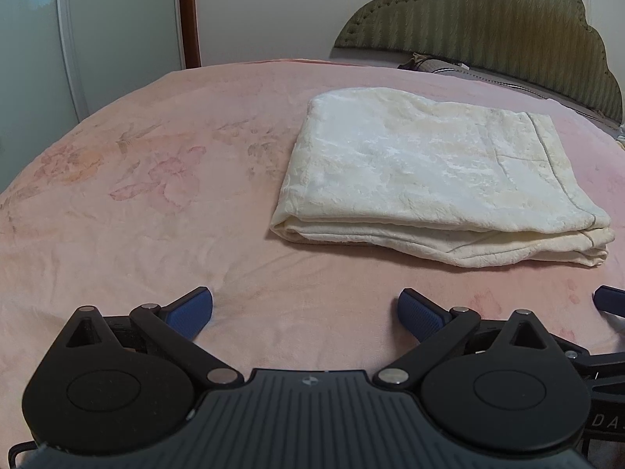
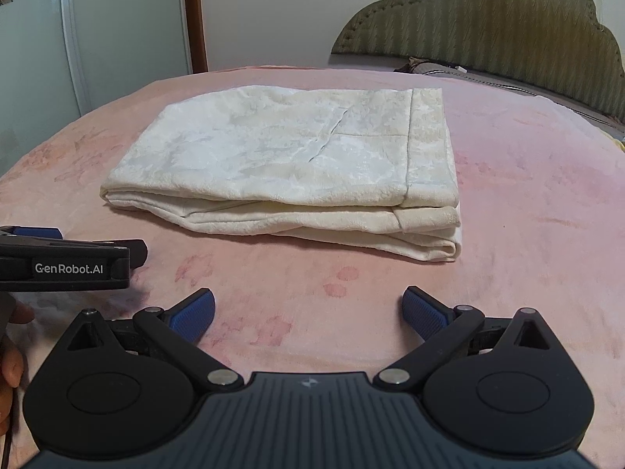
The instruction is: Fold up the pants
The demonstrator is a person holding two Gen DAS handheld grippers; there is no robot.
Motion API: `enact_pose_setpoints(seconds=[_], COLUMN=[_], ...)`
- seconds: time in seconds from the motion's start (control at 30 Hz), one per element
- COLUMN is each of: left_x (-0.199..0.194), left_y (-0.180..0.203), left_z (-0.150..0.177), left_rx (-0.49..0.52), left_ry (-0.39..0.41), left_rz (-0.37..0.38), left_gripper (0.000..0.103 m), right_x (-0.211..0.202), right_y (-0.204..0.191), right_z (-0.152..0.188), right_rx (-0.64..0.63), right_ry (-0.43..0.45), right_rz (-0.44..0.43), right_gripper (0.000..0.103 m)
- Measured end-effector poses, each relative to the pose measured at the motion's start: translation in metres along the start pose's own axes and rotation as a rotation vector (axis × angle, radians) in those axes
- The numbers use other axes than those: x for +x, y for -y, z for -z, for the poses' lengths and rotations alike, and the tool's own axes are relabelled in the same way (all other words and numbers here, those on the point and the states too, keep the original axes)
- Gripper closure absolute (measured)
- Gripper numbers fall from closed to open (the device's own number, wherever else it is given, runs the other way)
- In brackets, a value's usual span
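Pink bedspread (image 1: 156, 203), folded pants (image 2: 289, 164); both hand-held grippers (image 1: 305, 312) (image 2: 308, 312) wide apart, empty

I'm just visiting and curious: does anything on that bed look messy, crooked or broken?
Nothing stands out. The cream pants lie folded in a neat flat stack on the pink blanket; only the lower layers stick out a little along the near edge. Both the left gripper and the right gripper are open and hold nothing.

The cream pants (image 1: 437, 179) (image 2: 289, 164) lie folded into a flat, layered rectangle on the pink bed, waistband at right.
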State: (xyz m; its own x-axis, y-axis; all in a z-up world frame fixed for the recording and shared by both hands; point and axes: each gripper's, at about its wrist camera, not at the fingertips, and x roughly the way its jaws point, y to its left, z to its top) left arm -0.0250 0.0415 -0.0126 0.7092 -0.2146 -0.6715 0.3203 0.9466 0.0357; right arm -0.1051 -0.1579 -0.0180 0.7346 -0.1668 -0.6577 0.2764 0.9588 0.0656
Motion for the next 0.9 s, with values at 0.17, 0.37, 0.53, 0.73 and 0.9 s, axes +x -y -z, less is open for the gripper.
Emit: enact_pose_setpoints(seconds=[0.17,0.37,0.53,0.73,0.9], left_x=[-0.0011,-0.0015,-0.0019,-0.0022,-0.0032], left_y=[-0.0007,-0.0014,-0.0019,-0.0017,-0.0013], left_z=[0.0016,0.003,0.0034,0.0036,0.0041], left_rx=[0.001,0.001,0.001,0.001,0.003], left_ry=[0.003,0.012,0.014,0.014,0.014], left_rz=[0.005,0.007,0.01,0.01,0.01], left_gripper=[0.0,0.0,0.0,0.0,0.0], right_x=[0.0007,0.001,0.0011,0.001,0.0012], right_y=[0.0,0.0008,0.0006,0.001,0.0005], right_z=[0.0003,0.0003,0.0005,0.0004,0.0004], right_rx=[0.001,-0.001,-0.002,-0.003,-0.003], right_ry=[0.004,0.007,0.007,0.007,0.007], right_rz=[0.002,0.002,0.004,0.004,0.004], right_gripper=[0.0,0.0,0.0,0.0,0.0])
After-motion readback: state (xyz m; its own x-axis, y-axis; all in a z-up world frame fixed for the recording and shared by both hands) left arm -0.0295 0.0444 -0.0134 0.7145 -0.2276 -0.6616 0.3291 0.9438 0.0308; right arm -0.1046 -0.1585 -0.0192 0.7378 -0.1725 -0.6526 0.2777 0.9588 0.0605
